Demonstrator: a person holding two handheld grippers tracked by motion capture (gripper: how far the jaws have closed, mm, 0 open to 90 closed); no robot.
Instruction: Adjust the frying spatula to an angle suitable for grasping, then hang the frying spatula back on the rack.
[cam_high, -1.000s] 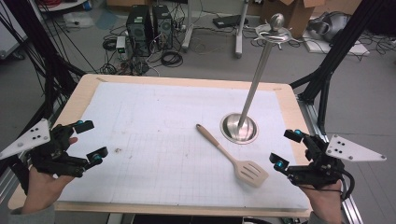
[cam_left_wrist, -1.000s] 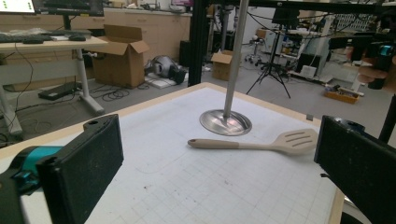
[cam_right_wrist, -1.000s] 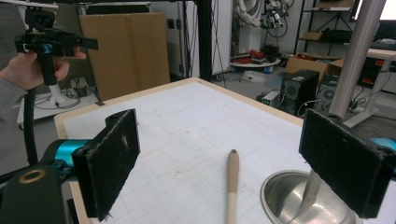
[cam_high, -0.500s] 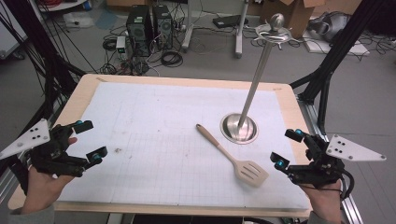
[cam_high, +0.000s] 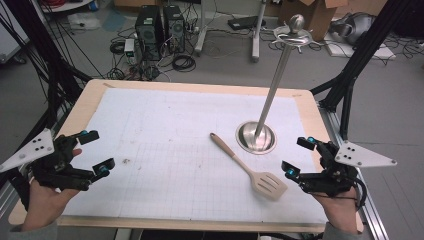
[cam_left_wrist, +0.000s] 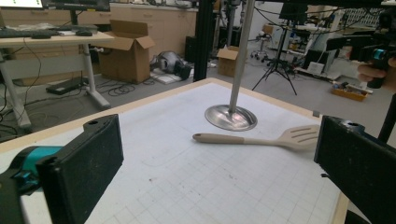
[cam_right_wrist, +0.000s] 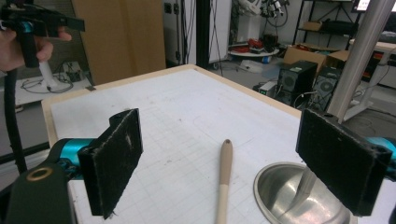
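A beige slotted spatula lies flat on the white gridded mat, handle toward the centre, blade toward the front right. Just behind it stands a metal utensil stand with a round base and a tall pole. My left gripper hovers open over the mat's front left. Close to the spatula's blade, at the front right, my right gripper is open. The left gripper view looks between its open gripper at the spatula and the stand's base. The right gripper frames the spatula's handle and the base.
The mat lies on a wooden table with a raised border. Black frame struts rise at both back corners. Computer towers, cables and cardboard boxes stand on the floor beyond the far edge.
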